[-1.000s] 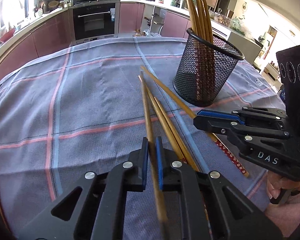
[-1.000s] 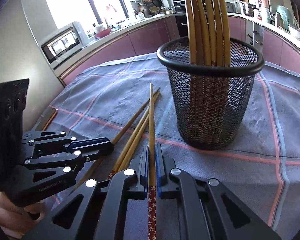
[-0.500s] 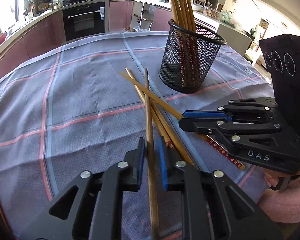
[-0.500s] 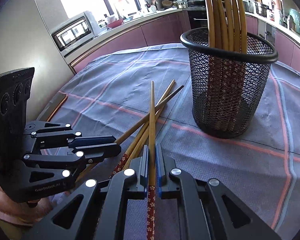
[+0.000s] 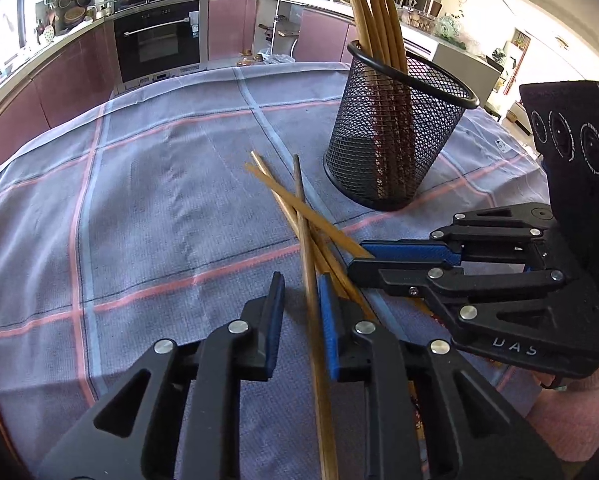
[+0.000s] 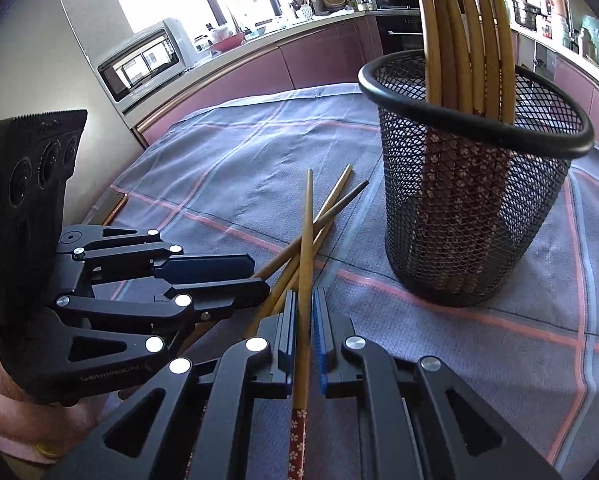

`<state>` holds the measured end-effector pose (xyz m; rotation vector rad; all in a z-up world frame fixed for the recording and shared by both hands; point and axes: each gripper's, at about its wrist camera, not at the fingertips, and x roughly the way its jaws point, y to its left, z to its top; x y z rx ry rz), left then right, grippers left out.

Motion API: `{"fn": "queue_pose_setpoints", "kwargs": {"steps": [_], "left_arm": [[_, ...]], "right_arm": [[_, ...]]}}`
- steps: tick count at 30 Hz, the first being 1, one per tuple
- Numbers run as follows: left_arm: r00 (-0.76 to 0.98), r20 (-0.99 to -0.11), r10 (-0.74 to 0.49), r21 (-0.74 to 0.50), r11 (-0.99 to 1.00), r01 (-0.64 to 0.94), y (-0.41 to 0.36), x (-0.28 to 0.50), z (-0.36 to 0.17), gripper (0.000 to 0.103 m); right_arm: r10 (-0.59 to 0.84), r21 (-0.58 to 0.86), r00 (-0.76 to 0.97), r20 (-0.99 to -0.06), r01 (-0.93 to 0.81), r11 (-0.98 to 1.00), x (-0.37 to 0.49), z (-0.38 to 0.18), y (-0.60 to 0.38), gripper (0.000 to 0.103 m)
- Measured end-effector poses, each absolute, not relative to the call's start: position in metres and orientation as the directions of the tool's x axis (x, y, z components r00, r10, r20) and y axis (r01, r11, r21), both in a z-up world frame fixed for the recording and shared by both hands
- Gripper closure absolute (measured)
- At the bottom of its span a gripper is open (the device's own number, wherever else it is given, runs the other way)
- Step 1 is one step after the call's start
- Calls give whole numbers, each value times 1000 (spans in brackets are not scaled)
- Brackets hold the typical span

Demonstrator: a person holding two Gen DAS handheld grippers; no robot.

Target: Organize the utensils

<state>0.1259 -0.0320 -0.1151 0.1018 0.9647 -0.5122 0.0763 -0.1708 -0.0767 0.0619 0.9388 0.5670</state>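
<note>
A black mesh cup holds several bamboo chopsticks upright. Loose chopsticks lie crossed on the cloth in front of it. My left gripper is open, with one chopstick lying loose between its parted jaws. My right gripper is shut on a chopstick with a red flowered end, pointing forward over the pile. The right gripper also shows in the left wrist view, just right of the left one. The left gripper also shows in the right wrist view.
A grey-blue checked cloth covers the table. Kitchen counters, an oven and a microwave stand beyond the table's far edges.
My left gripper has opened and let go of its chopstick, which now lies loose between its jaws. Both grippers have drawn back from the cup. The right stays shut on its chopstick.
</note>
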Motion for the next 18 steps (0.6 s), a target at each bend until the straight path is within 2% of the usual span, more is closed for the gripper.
{"fn": "queue_pose_setpoints", "kwargs": {"steps": [6,18], "left_arm": [[458,-804,-379,-168,884,437,-34,132,-116,95],[504,-761,-409,-191,883,428,-23,119,-93,95]], "right_arm": [[484,287,467,-740,-433,855,75,-75,-173,97],[501,278,531,-683,-446,851,58,-50,-187,97]]}}
